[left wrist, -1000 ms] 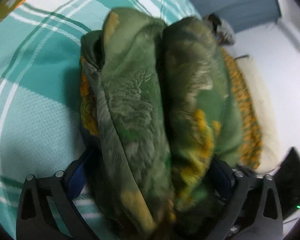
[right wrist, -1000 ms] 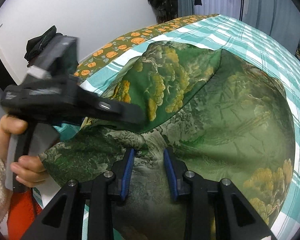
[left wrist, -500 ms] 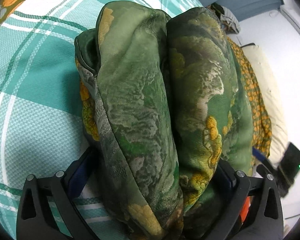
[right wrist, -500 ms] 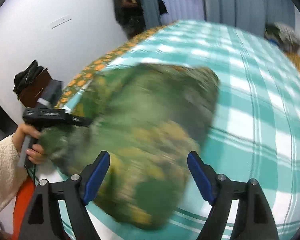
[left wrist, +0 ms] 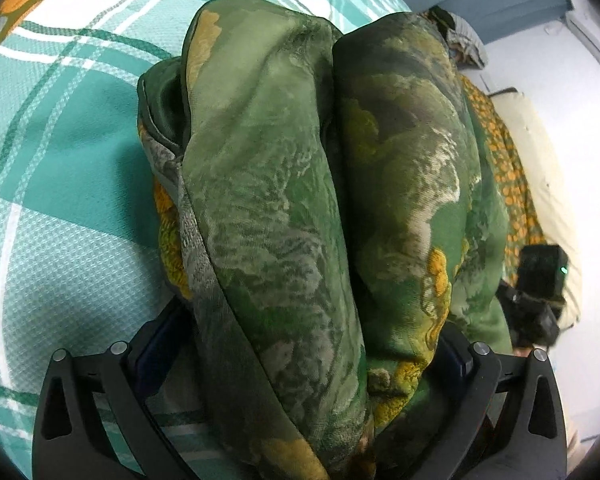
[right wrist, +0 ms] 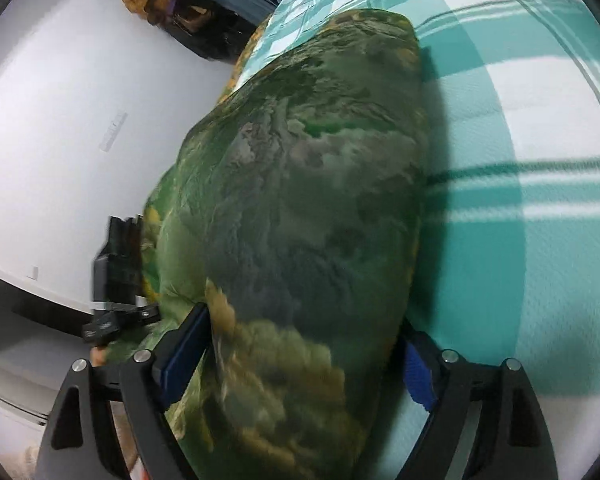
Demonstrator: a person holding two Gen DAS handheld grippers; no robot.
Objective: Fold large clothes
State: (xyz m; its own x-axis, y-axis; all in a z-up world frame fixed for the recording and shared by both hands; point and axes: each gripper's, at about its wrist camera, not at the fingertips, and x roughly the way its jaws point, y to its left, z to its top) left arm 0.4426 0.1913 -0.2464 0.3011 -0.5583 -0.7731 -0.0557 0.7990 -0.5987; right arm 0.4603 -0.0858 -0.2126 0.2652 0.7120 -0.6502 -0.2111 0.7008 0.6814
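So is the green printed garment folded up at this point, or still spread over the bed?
Folded: the green garment is a thick bundle with two rounded layered edges, and teal plaid bedding shows around it.

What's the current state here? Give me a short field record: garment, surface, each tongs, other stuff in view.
garment: green printed garment, folded into a thick bundle, two rolled layers side by side
surface: teal and white checked bedspread, the bundle lies on it
left tongs: spread wide, one pad on each side of the bundle's near end
right tongs: spread wide, straddling the bundle from another side; view blurred
contact: whether either pair squeezes the cloth cannot be told
other: orange floral sheet beside the bundle
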